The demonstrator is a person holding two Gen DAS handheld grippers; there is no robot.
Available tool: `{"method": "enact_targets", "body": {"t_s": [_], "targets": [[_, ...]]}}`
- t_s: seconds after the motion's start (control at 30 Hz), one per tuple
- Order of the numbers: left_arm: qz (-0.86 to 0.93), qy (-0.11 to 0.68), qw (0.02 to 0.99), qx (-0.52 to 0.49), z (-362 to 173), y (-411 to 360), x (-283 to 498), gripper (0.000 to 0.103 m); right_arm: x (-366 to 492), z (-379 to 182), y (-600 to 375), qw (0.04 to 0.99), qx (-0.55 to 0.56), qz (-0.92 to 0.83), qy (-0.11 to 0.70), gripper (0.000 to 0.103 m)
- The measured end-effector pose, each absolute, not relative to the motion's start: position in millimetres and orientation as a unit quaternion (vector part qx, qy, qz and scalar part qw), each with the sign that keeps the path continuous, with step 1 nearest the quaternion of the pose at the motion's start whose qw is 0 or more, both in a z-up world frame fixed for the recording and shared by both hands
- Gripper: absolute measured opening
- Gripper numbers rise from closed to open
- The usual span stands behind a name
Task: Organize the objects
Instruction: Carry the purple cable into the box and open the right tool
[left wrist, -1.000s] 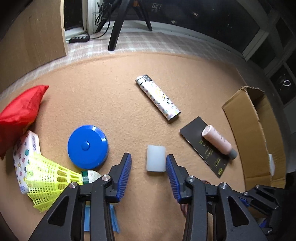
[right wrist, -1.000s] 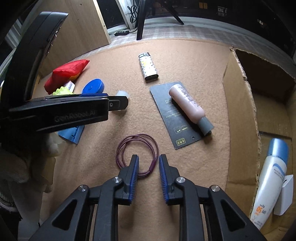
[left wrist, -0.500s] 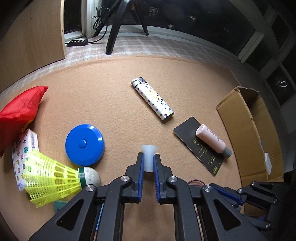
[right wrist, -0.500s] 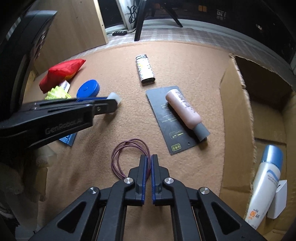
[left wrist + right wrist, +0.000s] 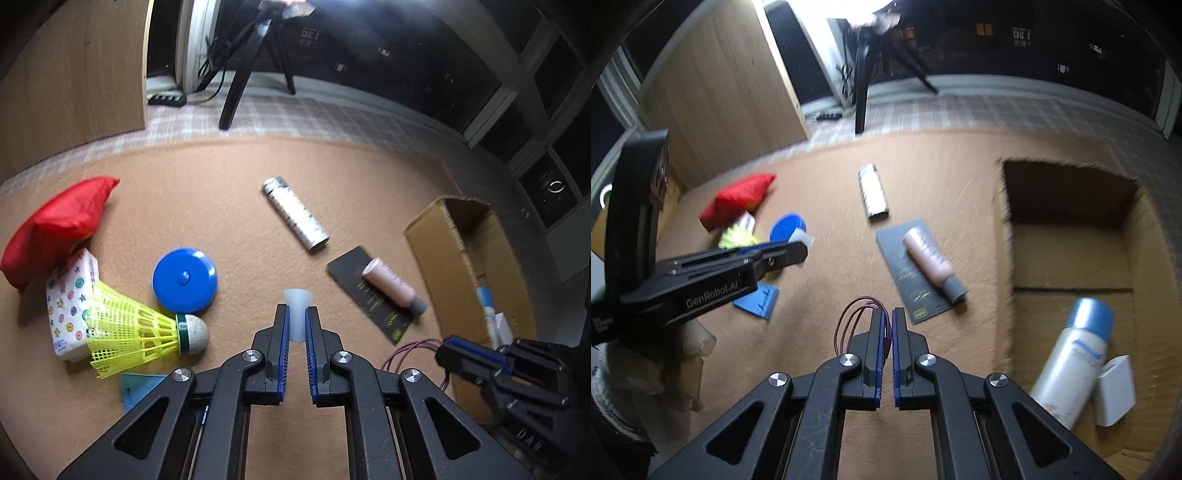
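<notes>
My left gripper (image 5: 296,316) is shut on a small translucent white cap (image 5: 297,300), lifted a little above the tan carpet (image 5: 221,206). Between the pads of my right gripper (image 5: 888,320), which is shut, hangs a thin maroon cord loop (image 5: 855,317), off the carpet. In the right wrist view the left gripper (image 5: 798,251) reaches in from the left with the white cap (image 5: 804,238) at its tip. In the left wrist view the right gripper (image 5: 448,350) shows at lower right, the cord (image 5: 410,352) trailing from it.
An open cardboard box (image 5: 1071,258) on the right holds a white spray bottle (image 5: 1075,358) and a small white box (image 5: 1115,391). On the carpet lie a patterned lighter (image 5: 295,216), pink tube (image 5: 391,282) on a black card (image 5: 373,299), blue round case (image 5: 184,280), yellow shuttlecock (image 5: 136,332), red pouch (image 5: 59,225), tissue pack (image 5: 66,295).
Both grippers closed, the left on the white cap, the right on the maroon cord. Both then rose, lifting cap and cord off the carpet.
</notes>
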State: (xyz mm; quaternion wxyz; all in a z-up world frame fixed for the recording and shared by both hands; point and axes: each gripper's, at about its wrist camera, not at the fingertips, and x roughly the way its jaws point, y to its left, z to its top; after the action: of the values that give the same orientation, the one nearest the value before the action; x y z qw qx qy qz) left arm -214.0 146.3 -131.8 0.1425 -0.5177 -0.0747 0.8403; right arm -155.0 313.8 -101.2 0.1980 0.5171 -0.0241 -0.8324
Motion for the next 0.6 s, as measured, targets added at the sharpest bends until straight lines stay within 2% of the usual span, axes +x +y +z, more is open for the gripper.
{"method": "enact_targets", "body": {"t_s": [0.3, 0.6], "targets": [[0.846, -0.078, 0.194, -0.490, -97, 193, -203, 0.008, -160, -55, 370, 0.161, 0.470, -0.867, -0.046, 0.004], [0.835, -0.058, 0.258, -0.483, -83, 268, -192, 0.008, -165, -50, 439, 0.091, 0.460, -0.881, -0.062, 0.004]]}}
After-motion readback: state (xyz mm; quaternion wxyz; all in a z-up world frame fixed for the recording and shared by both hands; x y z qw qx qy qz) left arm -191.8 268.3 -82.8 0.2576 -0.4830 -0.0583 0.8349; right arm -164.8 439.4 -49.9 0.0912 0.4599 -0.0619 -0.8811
